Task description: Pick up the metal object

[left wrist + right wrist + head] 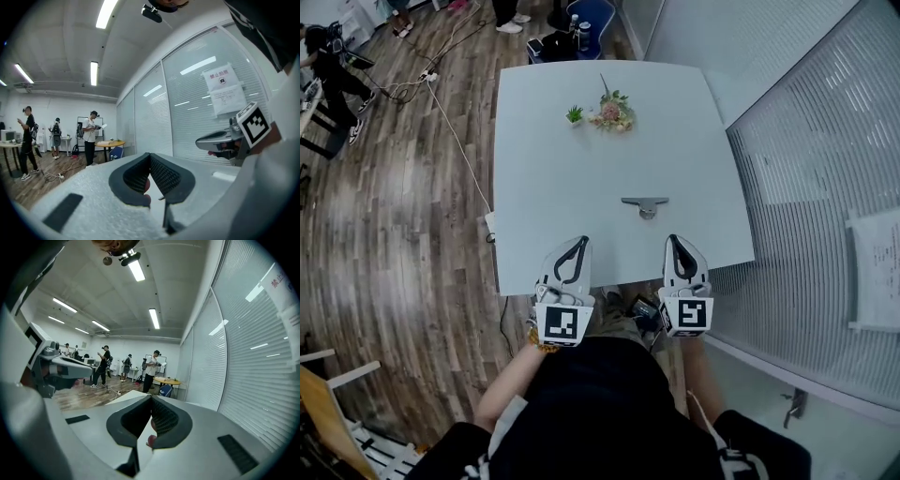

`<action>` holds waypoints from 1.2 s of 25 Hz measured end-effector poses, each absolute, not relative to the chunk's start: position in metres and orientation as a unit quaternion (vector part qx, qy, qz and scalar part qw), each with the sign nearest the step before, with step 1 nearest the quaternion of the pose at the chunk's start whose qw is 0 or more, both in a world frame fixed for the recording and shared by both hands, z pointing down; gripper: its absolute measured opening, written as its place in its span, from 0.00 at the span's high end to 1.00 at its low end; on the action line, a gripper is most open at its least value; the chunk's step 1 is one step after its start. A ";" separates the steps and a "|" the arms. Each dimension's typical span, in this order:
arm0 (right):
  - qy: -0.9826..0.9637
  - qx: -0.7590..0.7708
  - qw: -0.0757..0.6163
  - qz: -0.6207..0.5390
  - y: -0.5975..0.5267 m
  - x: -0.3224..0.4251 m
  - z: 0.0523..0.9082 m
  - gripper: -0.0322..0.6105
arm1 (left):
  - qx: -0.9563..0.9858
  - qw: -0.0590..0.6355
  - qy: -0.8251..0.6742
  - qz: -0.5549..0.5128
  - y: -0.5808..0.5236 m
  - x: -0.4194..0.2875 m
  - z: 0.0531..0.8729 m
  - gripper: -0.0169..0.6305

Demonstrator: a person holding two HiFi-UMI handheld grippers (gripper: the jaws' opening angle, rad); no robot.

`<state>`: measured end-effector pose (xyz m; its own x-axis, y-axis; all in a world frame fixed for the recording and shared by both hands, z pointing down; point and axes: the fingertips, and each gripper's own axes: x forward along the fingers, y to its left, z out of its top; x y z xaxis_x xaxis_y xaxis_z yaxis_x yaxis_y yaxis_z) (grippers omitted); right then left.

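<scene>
One flat, grey, T-shaped metal object is lying on the pale desk; the left claw and right claw are hovering clenched, empty.

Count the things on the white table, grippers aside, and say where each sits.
3. The metal object lies toward the near edge; a small green plant and a bunch of flowers sit side by side near the far edge. None appears hidden.

Open table around metal object, flowers well beyond
</scene>
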<state>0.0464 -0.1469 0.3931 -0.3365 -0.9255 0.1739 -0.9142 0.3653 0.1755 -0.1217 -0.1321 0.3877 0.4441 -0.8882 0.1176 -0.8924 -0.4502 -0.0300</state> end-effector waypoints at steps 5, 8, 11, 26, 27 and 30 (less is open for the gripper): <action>-0.833 0.536 0.132 -0.035 -0.199 0.093 0.397 0.95 | 0.822 0.024 -0.565 0.073 -0.155 -0.099 0.389 0.97; -0.841 0.521 0.142 -0.032 -0.221 0.116 0.411 0.95 | 0.815 0.020 -0.574 0.081 -0.160 -0.076 0.393 0.97; -0.853 0.497 0.153 -0.033 -0.236 0.126 0.424 0.95 | 0.807 0.018 -0.586 0.077 -0.161 -0.057 0.395 0.97; -0.888 0.410 0.210 -0.002 -0.254 0.125 0.496 0.95 | 0.798 0.029 -0.597 0.075 -0.164 -0.011 0.401 0.97; -0.890 0.403 0.215 -0.002 -0.254 0.125 0.500 0.95 | 0.798 0.028 -0.598 0.071 -0.165 -0.010 0.400 0.97; -0.899 0.374 0.228 -0.019 -0.255 0.121 0.513 0.95 | 0.798 0.020 -0.598 0.071 -0.169 -0.006 0.398 0.97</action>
<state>0.1209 -0.2554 0.5127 -0.6163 -0.6815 0.3946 -0.6639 0.7191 0.2051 -0.0064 -0.1689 0.3977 0.2739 -0.9520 0.1368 -0.9576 -0.2831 -0.0528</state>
